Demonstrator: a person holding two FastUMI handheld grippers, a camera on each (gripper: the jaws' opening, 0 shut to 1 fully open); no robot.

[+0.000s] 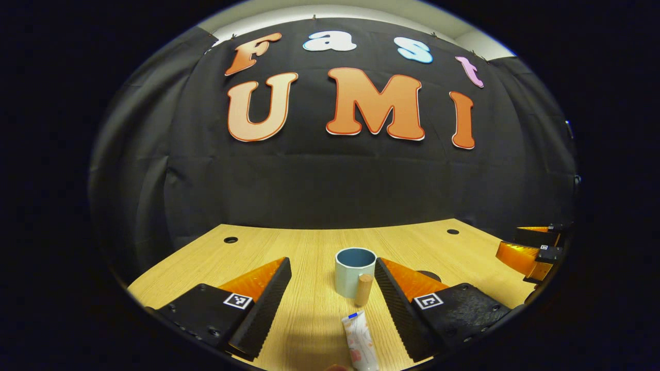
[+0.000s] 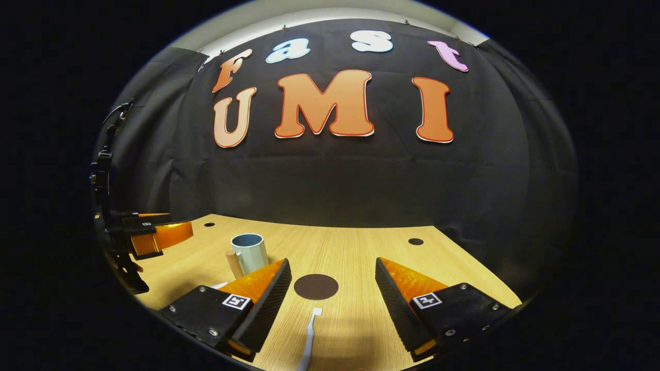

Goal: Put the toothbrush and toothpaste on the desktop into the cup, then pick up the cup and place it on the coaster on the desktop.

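Note:
A pale blue cup [image 1: 355, 271] with a wooden handle stands upright on the wooden desktop [image 1: 309, 247], its inside empty. A white toothpaste tube [image 1: 359, 341] lies just in front of it, between the fingers of my left gripper [image 1: 332, 268], which is open above the desk. In the right gripper view a white toothbrush [image 2: 309, 337] lies between the fingers of my right gripper [image 2: 332, 268], also open. A dark round coaster [image 2: 316, 286] lies flat just beyond the brush. The cup [image 2: 249, 253] stands to the coaster's left. The right gripper [image 1: 531, 250] shows at the far right of the left gripper view.
Small round holes [image 1: 230, 239] [image 2: 415, 241] mark the desk's far corners. The black cloth wall closes off the back of the desk. The left gripper [image 2: 149, 234] hangs at the left edge of the right gripper view.

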